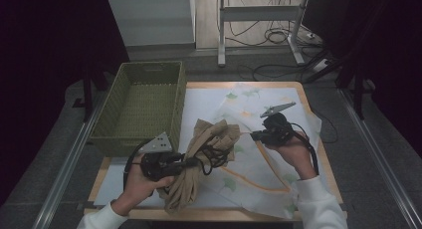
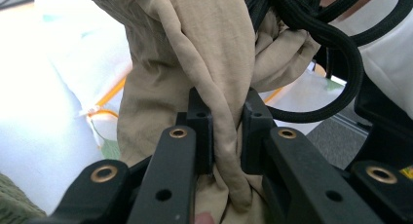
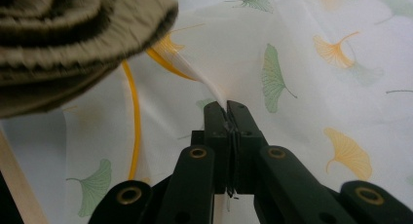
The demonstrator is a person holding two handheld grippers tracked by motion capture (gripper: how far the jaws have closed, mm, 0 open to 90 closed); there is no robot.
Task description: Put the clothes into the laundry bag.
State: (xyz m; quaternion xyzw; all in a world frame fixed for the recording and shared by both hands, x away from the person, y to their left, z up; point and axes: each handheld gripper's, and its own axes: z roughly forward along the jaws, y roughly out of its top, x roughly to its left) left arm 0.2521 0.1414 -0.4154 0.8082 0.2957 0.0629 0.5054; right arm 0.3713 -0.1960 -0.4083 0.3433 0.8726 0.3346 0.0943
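Beige garment bunched lengthwise front-to-back, left claw clamping its fold, right claw pinching leaf-print cloth

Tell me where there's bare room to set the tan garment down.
The green basket is empty inside. The leaf-print cloth is bare at the table's far side, beyond both grippers. It is crowded in the middle, where the tan garment hangs in the left gripper.

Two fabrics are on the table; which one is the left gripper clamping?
The bunched tan cloth, plain khaki: the left gripper pinches a fold of it. The leaf-printed white cloth is in the right gripper.
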